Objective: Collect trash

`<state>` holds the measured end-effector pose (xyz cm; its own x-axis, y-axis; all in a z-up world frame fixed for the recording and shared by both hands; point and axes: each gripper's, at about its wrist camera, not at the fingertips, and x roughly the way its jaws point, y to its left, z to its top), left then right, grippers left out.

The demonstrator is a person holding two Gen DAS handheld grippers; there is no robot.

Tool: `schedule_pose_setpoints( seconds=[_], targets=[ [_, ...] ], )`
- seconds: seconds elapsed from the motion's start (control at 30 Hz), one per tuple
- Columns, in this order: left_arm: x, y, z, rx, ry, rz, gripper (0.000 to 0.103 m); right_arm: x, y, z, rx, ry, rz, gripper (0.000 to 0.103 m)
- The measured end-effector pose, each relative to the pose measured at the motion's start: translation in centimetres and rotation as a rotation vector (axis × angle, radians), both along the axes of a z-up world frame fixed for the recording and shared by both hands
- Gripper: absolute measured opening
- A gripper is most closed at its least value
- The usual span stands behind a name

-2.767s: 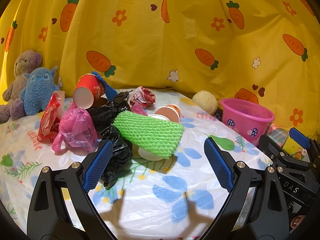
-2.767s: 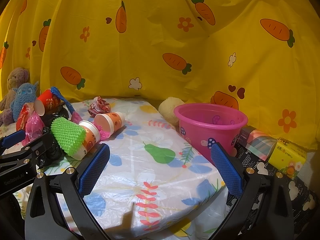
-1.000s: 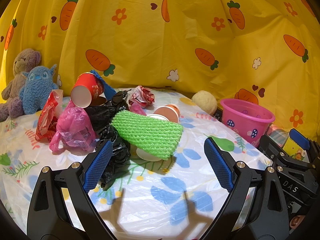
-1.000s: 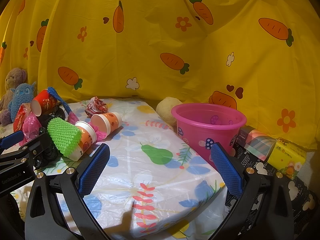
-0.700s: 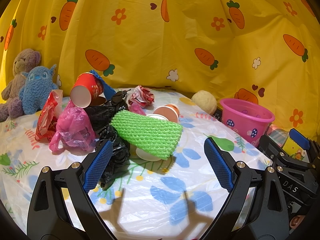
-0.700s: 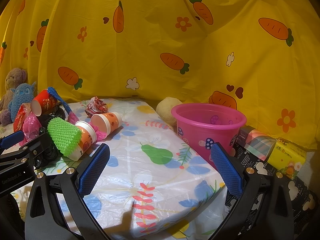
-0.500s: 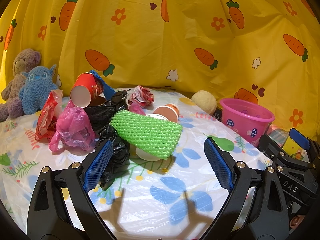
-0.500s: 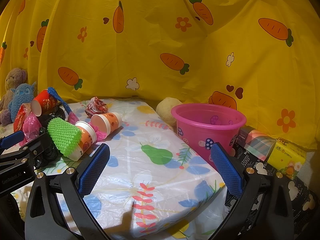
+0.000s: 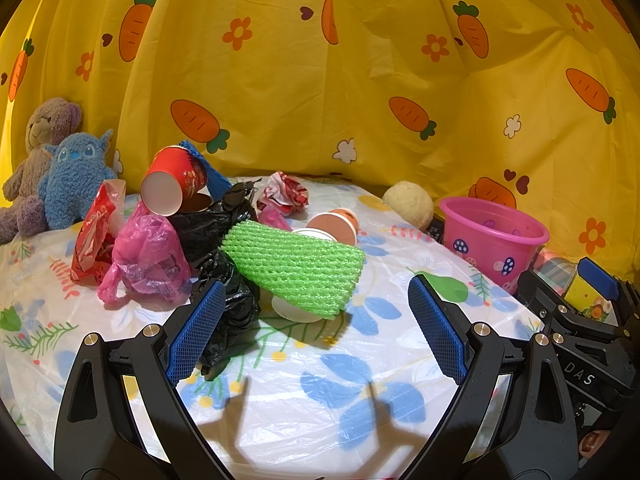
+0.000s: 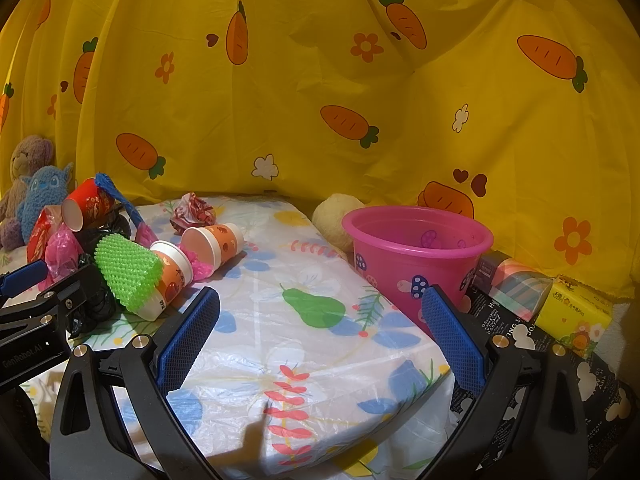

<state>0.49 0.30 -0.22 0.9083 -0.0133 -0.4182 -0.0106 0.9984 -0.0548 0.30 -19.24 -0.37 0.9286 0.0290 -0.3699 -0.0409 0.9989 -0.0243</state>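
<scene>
**Trash untouched, bucket looks empty**

Left gripper (image 9: 316, 328) wide apart, holding nothing, facing the trash pile: green net (image 9: 294, 266), black bag (image 9: 224, 280), pink bag (image 9: 148, 254), cups. Right gripper (image 10: 320, 336) also spread, empty. Pink bucket (image 10: 416, 256) far right, nothing visible inside. Judging: collecting not started, everything left.

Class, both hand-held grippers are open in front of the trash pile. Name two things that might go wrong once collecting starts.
1. The red cup sits tilted on top of the black bag; pulling the bag may send it rolling.
2. The green foam net lies over a paper cup, so the left hand-held gripper may grab both or drop one before the pink bucket.
</scene>
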Motion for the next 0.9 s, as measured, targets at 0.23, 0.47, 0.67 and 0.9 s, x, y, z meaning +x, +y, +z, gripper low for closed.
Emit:
schedule_pose_setpoints(
  seconds=[0.23,0.47,0.67,0.9],
  targets=[
    [0.0,0.0,0.0,0.000,0.000,0.000,0.091,0.0,-0.1,0.0,0.002,0.003,0.004,0.098],
    [0.1,0.3,-0.3,-0.003,-0.002,0.020,0.091,0.2,0.0,-0.6,0.007,0.001,0.021,0.097],
    [-0.2,2.3,-0.7,-0.011,0.003,0.077,0.091,0.8,0.5,-1.0,0.030,0.008,0.063,0.092],
    [-1.2,6.9,-0.3,-0.030,-0.024,0.223,0.091,2.2,3.4,-1.0,0.085,0.019,0.217,0.081]
  ],
)
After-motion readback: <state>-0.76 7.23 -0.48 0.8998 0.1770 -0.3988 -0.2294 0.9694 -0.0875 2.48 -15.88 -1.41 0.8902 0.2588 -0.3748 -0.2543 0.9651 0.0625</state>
